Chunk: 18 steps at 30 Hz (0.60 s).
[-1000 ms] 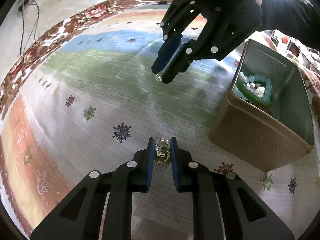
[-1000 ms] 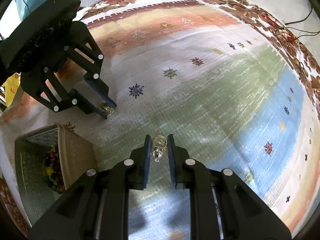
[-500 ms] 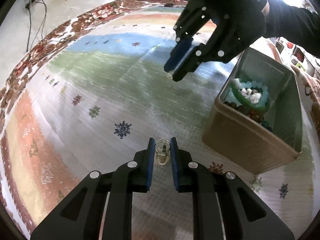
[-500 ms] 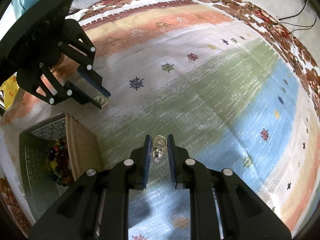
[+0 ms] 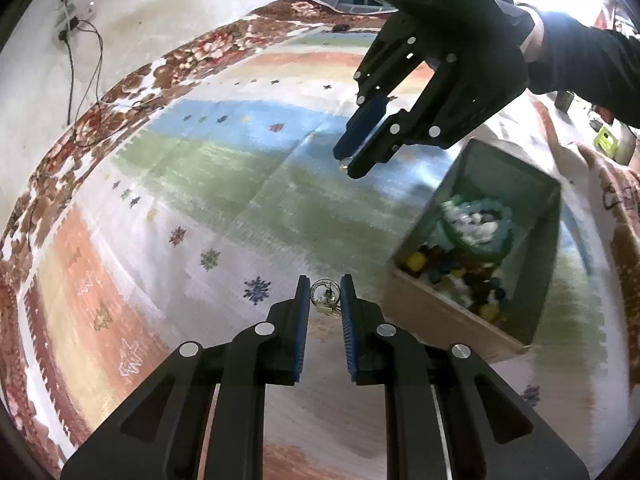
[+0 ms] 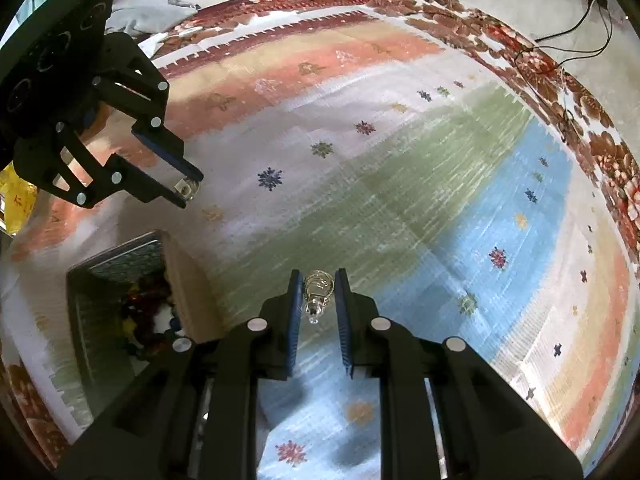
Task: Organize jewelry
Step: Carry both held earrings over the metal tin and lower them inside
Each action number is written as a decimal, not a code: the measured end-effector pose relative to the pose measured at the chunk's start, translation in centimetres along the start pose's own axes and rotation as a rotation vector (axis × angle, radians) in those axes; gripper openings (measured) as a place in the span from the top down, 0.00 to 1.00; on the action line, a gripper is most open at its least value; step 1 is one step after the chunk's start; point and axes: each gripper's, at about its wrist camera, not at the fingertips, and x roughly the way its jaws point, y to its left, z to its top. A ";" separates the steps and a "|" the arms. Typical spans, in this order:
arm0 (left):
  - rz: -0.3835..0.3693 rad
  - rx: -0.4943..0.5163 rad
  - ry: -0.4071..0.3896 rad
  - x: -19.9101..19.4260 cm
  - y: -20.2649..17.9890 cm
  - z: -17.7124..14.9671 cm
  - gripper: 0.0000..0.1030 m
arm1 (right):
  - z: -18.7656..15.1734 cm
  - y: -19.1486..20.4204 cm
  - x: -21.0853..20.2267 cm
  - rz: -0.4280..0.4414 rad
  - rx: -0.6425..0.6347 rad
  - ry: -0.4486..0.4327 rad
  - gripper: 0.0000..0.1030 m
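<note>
My left gripper (image 5: 325,293) is shut on a small silver ring with a charm (image 5: 325,296), held above the striped rug. In the right wrist view that same gripper (image 6: 188,188) shows at the left with the ring (image 6: 185,190) at its tips. My right gripper (image 6: 317,288) is shut on a gold ring with a clear bead pendant (image 6: 316,296); the left wrist view has it (image 5: 348,164) at upper right on a dark sleeve. A tan box (image 5: 448,320) with beaded bracelets (image 5: 476,228) stands right of my left gripper.
A striped rug (image 6: 400,184) with small flower motifs covers the floor. Black cables (image 5: 80,80) run from a wall socket at the rug's far edge. A grey cloth (image 6: 152,4) lies past the rug's border. The box (image 6: 120,300) sits at the lower left of the right wrist view.
Both grippers have risen from the rug with their rings held. The box now shows more of its inside in both views, and the rug looks farther away.
</note>
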 end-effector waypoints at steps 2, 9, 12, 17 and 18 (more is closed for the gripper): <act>0.000 0.002 -0.003 -0.4 -0.3 0.3 0.85 | -0.1 0.2 -0.6 -0.003 0.000 -0.005 0.83; 0.012 0.016 -0.025 -2.2 -1.7 1.7 0.85 | -0.3 1.3 -2.8 -0.012 -0.010 -0.025 0.83; 0.017 0.020 -0.043 -3.1 -2.3 2.4 0.85 | -0.4 1.6 -3.9 -0.017 0.000 -0.038 0.83; 0.029 0.020 -0.066 -4.2 -3.5 3.4 0.85 | -0.9 2.3 -5.7 -0.031 0.039 -0.067 0.83; 0.029 0.018 -0.072 -4.5 -3.9 3.6 0.85 | -1.0 2.3 -6.1 -0.030 0.049 -0.071 0.83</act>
